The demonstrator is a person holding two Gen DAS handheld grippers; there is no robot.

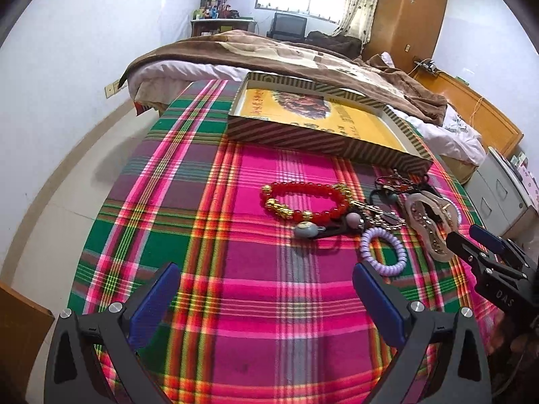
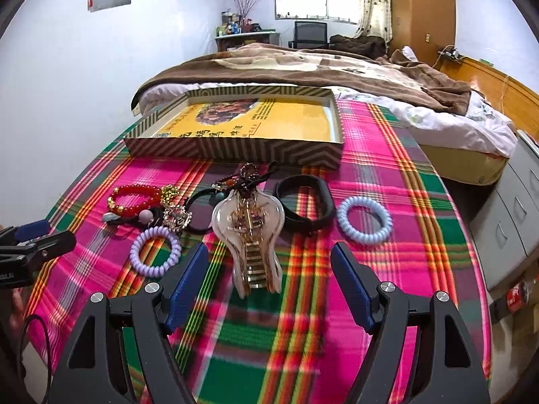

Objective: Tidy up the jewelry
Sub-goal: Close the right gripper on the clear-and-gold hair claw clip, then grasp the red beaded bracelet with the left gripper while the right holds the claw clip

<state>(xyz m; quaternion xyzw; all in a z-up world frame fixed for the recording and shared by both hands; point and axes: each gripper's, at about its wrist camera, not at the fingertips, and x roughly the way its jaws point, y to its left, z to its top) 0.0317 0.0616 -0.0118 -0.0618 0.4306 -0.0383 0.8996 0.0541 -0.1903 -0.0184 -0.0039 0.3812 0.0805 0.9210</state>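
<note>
**A:** Start with the left wrist view. How do the tongs stand?

**B:** The left gripper (image 1: 266,298) is spread wide, blue pads far apart, holding nothing. Only the plaid cloth (image 1: 235,303) lies between its fingers. Ahead of it and a little to its right sits the red bead bracelet (image 1: 305,202) with gold charms. Just off the right fingertip lies the purple spiral hair tie (image 1: 384,252). Beyond that, further right, is the clear hair claw (image 1: 427,225), and the right gripper (image 1: 471,239) comes in from the right edge with its tips beside the claw. I cannot tell from this side how far its jaws gape.

**A:** And the box?

**B:** The striped tray (image 1: 303,139) lies well ahead, past all the jewelry, with a yellow sheet on its floor.

**A:** Now the right wrist view.

**B:** The right gripper (image 2: 269,269) is wide open too, gripping nothing. The clear hair claw (image 2: 249,235) lies straight ahead, its near end reaching in between the fingertips without touching either pad. Left of the left finger is the purple spiral hair tie (image 2: 155,251); beyond that, the red bead bracelet (image 2: 134,198). Ahead and to the right lie a black band (image 2: 305,205) and a pale blue spiral hair tie (image 2: 365,219). The striped tray (image 2: 235,151) lies beyond them all. The left gripper (image 2: 43,235) shows at the left edge.
</note>
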